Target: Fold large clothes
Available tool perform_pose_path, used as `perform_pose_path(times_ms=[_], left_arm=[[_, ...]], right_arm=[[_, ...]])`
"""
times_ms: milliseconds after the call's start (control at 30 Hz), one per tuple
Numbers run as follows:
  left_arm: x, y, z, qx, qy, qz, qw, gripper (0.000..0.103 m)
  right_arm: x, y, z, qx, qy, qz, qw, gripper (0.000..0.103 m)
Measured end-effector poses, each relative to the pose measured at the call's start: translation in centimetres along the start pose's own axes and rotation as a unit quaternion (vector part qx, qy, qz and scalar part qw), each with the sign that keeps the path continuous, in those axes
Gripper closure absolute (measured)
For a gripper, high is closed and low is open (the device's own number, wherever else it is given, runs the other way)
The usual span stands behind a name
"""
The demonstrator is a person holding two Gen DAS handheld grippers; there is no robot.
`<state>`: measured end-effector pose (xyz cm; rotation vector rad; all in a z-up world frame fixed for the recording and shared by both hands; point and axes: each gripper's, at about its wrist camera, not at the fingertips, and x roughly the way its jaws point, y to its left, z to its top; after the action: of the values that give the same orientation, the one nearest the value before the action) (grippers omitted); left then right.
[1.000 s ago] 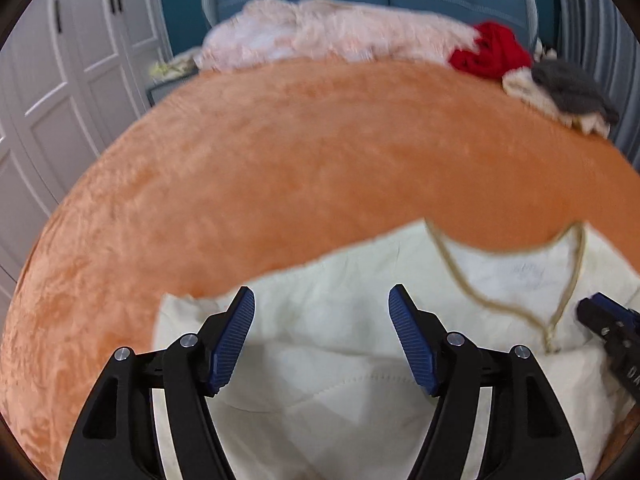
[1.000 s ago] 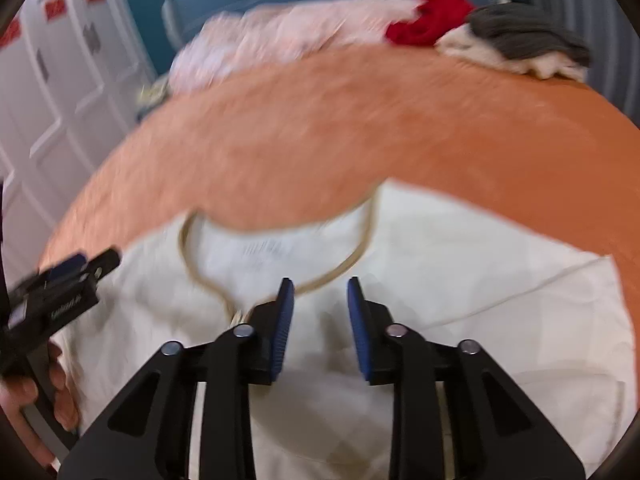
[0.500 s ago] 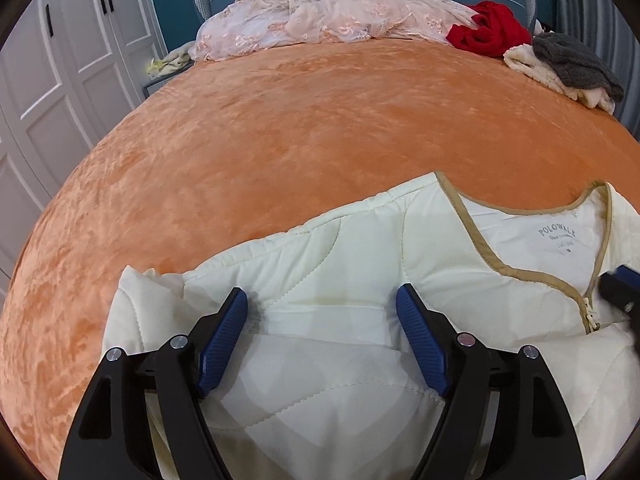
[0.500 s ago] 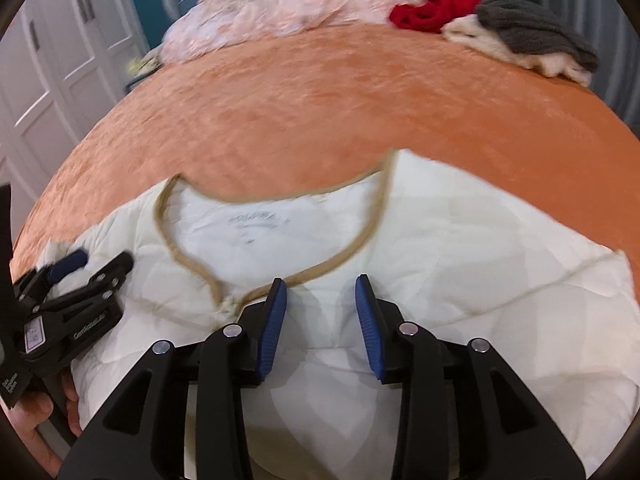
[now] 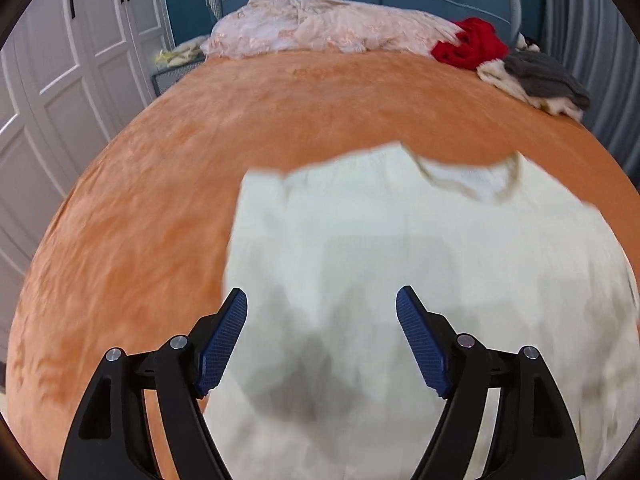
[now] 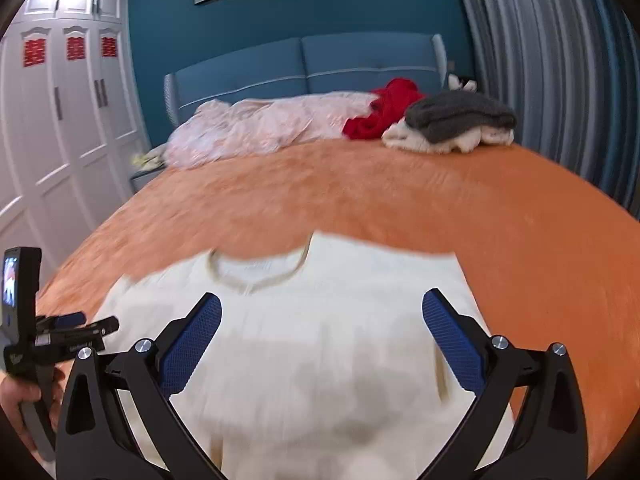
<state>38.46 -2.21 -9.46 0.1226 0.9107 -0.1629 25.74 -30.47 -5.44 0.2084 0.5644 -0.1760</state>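
Cream jacket (image 5: 420, 248) lies narrowed on my orange bed (image 5: 280, 112), lengthwise fold left; left claw (image 5: 322, 340) and right claw (image 6: 322, 340) both spread, empty.

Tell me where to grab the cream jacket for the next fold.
Grip the cream jacket at its two shoulder corners beside the tan-trimmed neckline, coming from the hem side with each open tool. It lies flat on the orange bedspread, so those edges pinch easily.

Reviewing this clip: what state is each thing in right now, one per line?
Left gripper: open, holding nothing.
Right gripper: open wide, holding nothing.
Cream garment: spread on the orange bedspread, collar away from the cameras, blurred.
Wardrobe doors: closed.
Red garment: crumpled.
Grey garment: bundled on a white one.
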Motion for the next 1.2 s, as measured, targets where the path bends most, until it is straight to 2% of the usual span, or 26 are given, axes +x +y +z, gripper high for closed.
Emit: perform_pose_path(times_ms=[100,167,233,367,467,667,800,867,900,933,967,1100,1133,1167,1200], left_arm=[[-3.3,1.2,-4.8,0.006,0.012,0.021,0.9997,0.027],[-4.9,2.3,-7.9,0.001,0.024,0.040,0.9989,0.026],[-6.0,4.0,-11.6,-0.019,0.051,0.058,0.9968,0.024],[-6.6,6.8,-16.4,-0.073,0.095,0.062,0.9908,0.022],[-7.7,8.1,-18.8,-0.115,0.098,0.053,0.9871,0.018],[-9.3,9.7,-20.8,-0.179,0.109,0.022,0.9776,0.018],[-9.1,10.1,-22.2,-0.194,0.118,0.002,0.9740,0.017],[-9.2,10.0,-22.5,-0.193,0.112,0.001,0.9749,0.016],[-9.1,9.9,-22.5,-0.191,0.111,0.002,0.9753,0.016],[-9.0,9.7,-22.3,-0.188,0.111,0.001,0.9759,0.016],[-8.8,9.6,-22.1,-0.183,0.113,0.001,0.9766,0.016],[-8.4,9.2,-21.6,-0.168,0.121,-0.005,0.9783,0.019],[-8.5,9.1,-21.4,-0.164,0.123,-0.013,0.9787,0.029],[-8.7,9.0,-21.3,-0.160,0.124,-0.024,0.9790,0.043],[-8.9,8.7,-21.0,-0.154,0.126,-0.043,0.9790,0.052]], right_arm=[[-3.6,-0.9,-3.3,-0.045,0.046,-0.039,0.997,0.005],[-5.7,-2.1,-6.2,-0.080,0.088,-0.094,0.988,0.005],[-7.3,-4.0,-8.7,-0.075,0.126,-0.119,0.982,0.005],[-9.8,-8.3,-13.1,-0.046,0.183,-0.167,0.968,0.005],[-11.3,-10.7,-15.0,-0.008,0.197,-0.168,0.966,0.005],[-11.7,-13.7,-16.7,0.106,0.221,-0.102,0.964,0.005],[-12.0,-13.6,-17.2,0.118,0.222,-0.087,0.964,0.005],[-12.2,-13.3,-17.4,0.118,0.222,-0.076,0.965,0.005],[-12.3,-13.2,-17.5,0.117,0.222,-0.074,0.965,0.007],[-12.3,-13.0,-17.5,0.116,0.221,-0.071,0.966,0.014],[-12.2,-12.9,-17.5,0.119,0.222,-0.063,0.966,0.026],[-12.5,-12.9,-17.6,0.147,0.220,-0.048,0.963,0.047],[-12.5,-13.0,-17.6,0.160,0.220,-0.041,0.961,0.058],[-12.6,-13.0,-17.5,0.170,0.220,-0.035,0.960,0.067],[-12.7,-13.0,-17.5,0.180,0.221,-0.023,0.958,0.073]])
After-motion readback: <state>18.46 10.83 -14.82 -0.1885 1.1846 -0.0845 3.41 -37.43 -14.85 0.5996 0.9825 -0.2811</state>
